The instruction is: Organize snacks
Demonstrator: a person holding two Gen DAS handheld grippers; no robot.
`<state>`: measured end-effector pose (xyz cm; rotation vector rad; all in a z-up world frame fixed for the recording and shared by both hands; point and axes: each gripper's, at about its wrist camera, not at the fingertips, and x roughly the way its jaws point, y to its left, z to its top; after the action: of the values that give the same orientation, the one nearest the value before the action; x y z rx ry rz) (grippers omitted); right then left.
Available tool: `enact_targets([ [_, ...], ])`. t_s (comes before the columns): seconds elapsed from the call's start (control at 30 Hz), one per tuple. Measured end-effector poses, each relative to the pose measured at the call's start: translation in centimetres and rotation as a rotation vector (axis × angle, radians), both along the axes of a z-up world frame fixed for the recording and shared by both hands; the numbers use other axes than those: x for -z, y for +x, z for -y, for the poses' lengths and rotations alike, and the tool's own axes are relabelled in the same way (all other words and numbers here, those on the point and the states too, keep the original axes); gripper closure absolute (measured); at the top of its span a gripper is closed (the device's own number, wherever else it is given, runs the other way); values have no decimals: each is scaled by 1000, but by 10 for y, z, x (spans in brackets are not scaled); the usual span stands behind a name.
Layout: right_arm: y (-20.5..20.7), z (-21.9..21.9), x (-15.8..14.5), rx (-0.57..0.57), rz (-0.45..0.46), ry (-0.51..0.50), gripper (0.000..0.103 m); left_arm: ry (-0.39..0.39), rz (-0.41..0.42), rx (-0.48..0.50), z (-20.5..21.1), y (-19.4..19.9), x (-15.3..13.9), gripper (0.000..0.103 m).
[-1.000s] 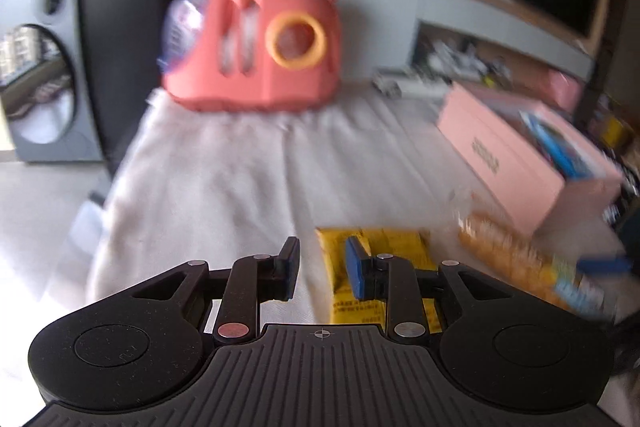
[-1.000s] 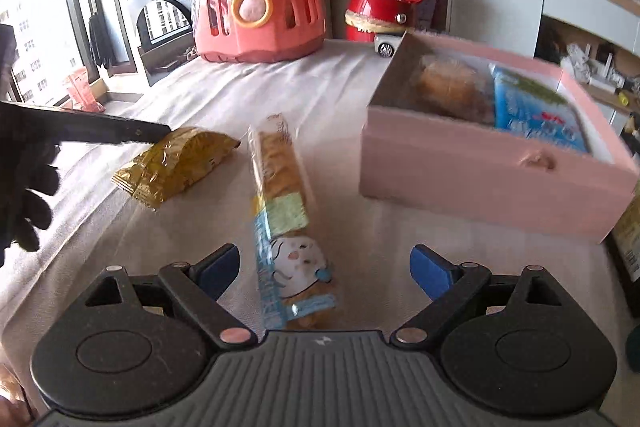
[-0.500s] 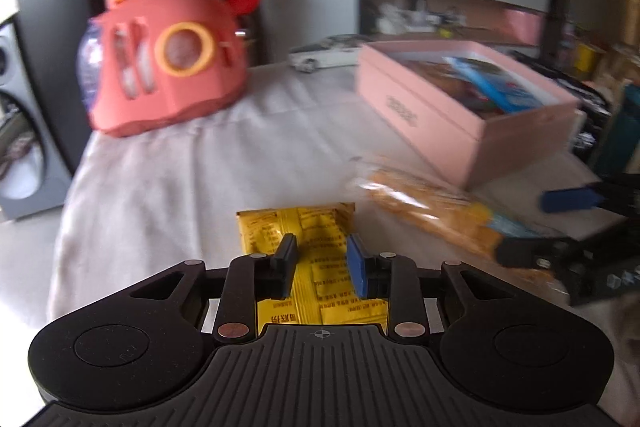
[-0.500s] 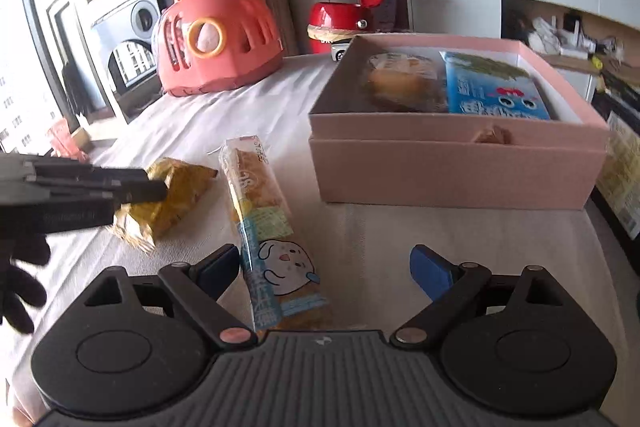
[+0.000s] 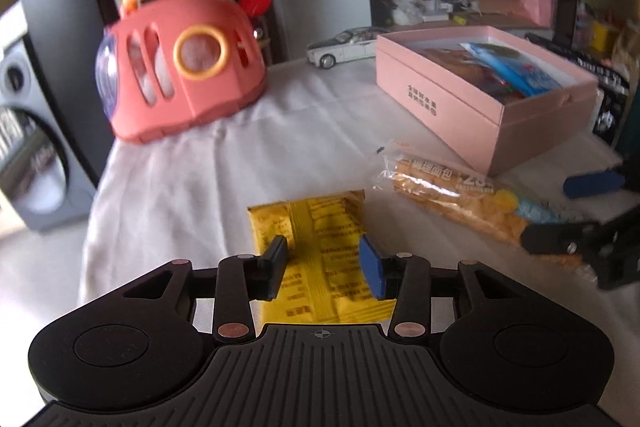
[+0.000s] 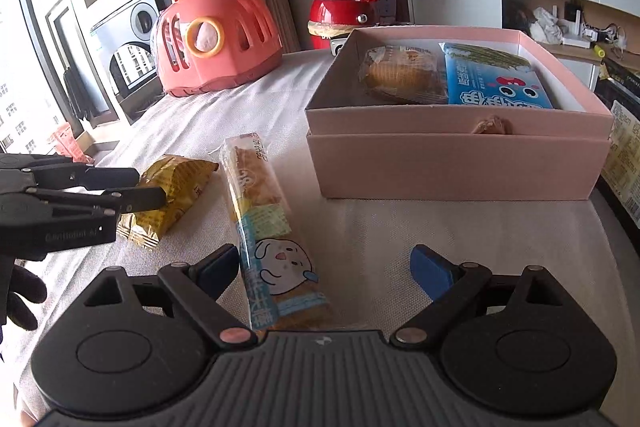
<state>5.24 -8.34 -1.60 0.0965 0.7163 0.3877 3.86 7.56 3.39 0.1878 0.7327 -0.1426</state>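
The left gripper (image 5: 326, 265) is hovering over a flat yellow foil snack packet (image 5: 320, 247) lying on the cloth-covered desk (image 5: 200, 179), its jaws opening and straddling the packet without pressing it. The right gripper (image 6: 324, 269) is holding its jaws spread wide over the near end of a long clear-wrapped bread stick packet with a cartoon face (image 6: 264, 227), which is lying on the cloth just beside the yellow packet; nothing is gripped. Behind sits an open pink cardboard box (image 6: 460, 163) containing a wrapped brown pastry (image 6: 404, 75) and a blue snack bag (image 6: 496, 83).
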Motion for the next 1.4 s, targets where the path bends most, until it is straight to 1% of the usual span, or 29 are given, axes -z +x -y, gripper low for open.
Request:
enact_targets([
  [0.03, 0, 0, 0, 0, 0, 0, 10, -23, -14, 5, -1, 1, 0, 56],
  [0.1, 0, 0, 0, 0, 0, -1, 9, -61, -37, 17, -1, 4, 1, 44],
  [0.17, 0, 0, 0, 0, 0, -3, 9, -92, -49, 35, -1, 6, 3, 27],
  [0.2, 0, -1, 1, -1, 1, -5, 9, -114, -53, 38, -2, 7, 4, 25],
  [0.23, 0, -2, 1, -2, 1, -8, 9, -128, -49, 30, -3, 7, 3, 26],
  [0.27, 0, -3, 1, -4, 1, -12, 8, -131, -37, 14, -4, 7, 1, 28],
  [0.3, 0, -3, 1, -4, 2, -15, 8, -115, -15, -9, -5, 6, 0, 29],
  [0.37, 0, -5, 2, -5, 4, -21, 8, -29, 35, -75, -8, 6, 1, 29],
  [0.4, 0, -5, 2, -5, 4, -24, 7, -14, 41, -100, -12, 8, 2, 28],
  [0.43, 0, -6, 2, -6, 4, -26, 7, -47, 31, -104, -18, 10, 3, 27],
  [0.5, 0, -7, 2, -8, 5, -33, 7, -141, 3, -110, -29, 16, 5, 27],
  [0.57, 0, -8, 2, -9, 6, -39, 6, -187, -5, -117, -34, 20, 7, 26],
  [0.63, 0, -9, 3, -14, 5, -47, 5, -247, -31, -113, -35, 26, 10, 27],
  [0.67, 0, -10, 3, -15, 6, -53, 4, -284, -52, -105, -35, 28, 13, 24],
  [0.7, 0, -11, 3, -16, 7, -60, 4, -302, -63, -105, -33, 30, 16, 23],
  [0.73, 1, -11, 3, -16, 7, -64, 4, -288, -55, -102, -29, 31, 18, 22],
  [0.8, 1, -12, 3, -17, 7, -74, 4, -223, -33, -88, -19, 30, 20, 22],
  [0.9, 2, -16, 4, -25, 5, -96, 2, -193, -19, -84, -16, 29, 22, 23],
  [0.93, 2, -18, 4, -32, 3, -111, 0, -195, -14, -82, -17, 27, 21, 25],
  [1.0, 3, -25, 5, -38, 5, -158, 0, -213, -4, -90, -22, 15, 21, 26],
  [1.07, 3, -31, 6, -45, 6, -202, 0, -216, 5, -95, -27, -3, 22, 27],
  [1.13, 6, -30, 5, -54, -7, -201, 0, -213, 10, -110, -32, -19, 22, 27],
  [1.17, 6, -30, 5, -59, -10, -203, 0, -224, 8, -122, -35, -28, 21, 27],
  [1.3, 6, -30, 4, -79, -7, -211, 0, -309, 0, -132, -49, -56, 20, 28],
  [1.37, 7, -37, -1, -121, -16, -244, 0, -316, 0, -130, -49, -63, 20, 28],
  [1.4, 7, -42, -5, -139, -10, -264, 0, -307, 1, -127, -48, -64, 20, 28],
])
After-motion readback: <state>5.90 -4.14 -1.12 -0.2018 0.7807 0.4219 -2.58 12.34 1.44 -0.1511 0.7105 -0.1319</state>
